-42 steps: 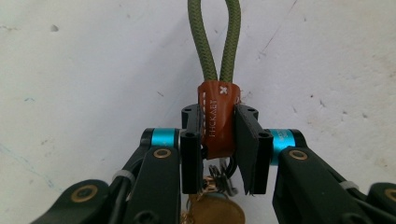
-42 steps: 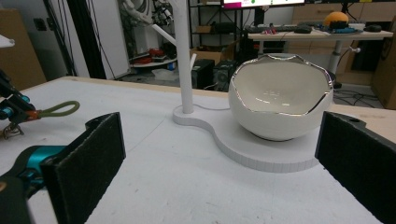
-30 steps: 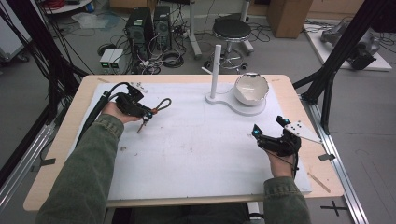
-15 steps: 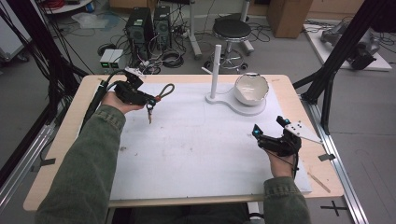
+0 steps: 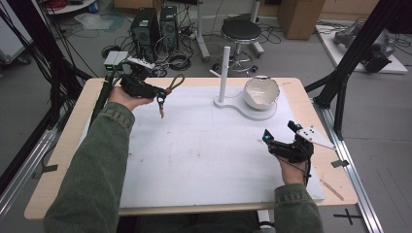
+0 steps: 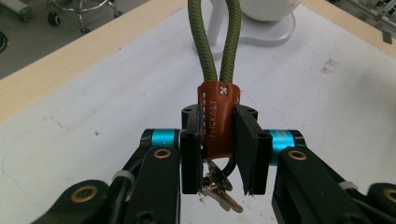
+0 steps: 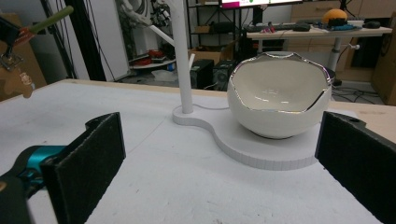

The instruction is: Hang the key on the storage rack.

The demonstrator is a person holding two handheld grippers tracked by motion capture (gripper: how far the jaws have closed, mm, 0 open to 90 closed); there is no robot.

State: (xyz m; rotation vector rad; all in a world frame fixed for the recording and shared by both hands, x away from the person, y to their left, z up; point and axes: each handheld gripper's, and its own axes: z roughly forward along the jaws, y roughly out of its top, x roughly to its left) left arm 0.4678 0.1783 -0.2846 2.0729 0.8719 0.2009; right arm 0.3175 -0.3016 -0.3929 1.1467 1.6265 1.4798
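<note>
Above the far-left worktop: the left gripper (image 5: 154, 92) held a key fob clear of the white mat (image 5: 204, 145).
Held thing: a tan leather key fob with an olive-green braided cord loop (image 6: 217, 116); brass keys (image 6: 219, 191) hung beneath it on a ring.
Left fingers: the black fingers (image 6: 247, 154) were clamped on the leather sleeve from both sides, the cord loop standing out past the tips toward the stand.
Right fingers: the right gripper (image 5: 279, 138) rested low at the near-right of the mat, its padded fingers (image 7: 88, 158) spread wide with nothing between them.
Likely step: carrying the fob toward the white stand with an upright post (image 5: 224, 73), probably to hang the loop on the post's short side peg.
Doing it well: I would keep the squeeze on the leather, not the cord, so the loop stays open; approach with the loop's opening facing the peg; let the keys settle before lowering, since they dangle freely.
Risk: swinging keys could pull the fob askew in the grip.
Nearby: a white ceramic bowl with a jagged, silver-edged rim (image 7: 279, 95) sat on the round base of that stand, just beside the post.
In the way: the bowl crowded the post's right side, so coming in from the left looked cleaner; the mat between was bare.
Beyond the worktop: a black stool (image 5: 241, 30) and computer towers (image 5: 155, 24) stood on the floor.
</note>
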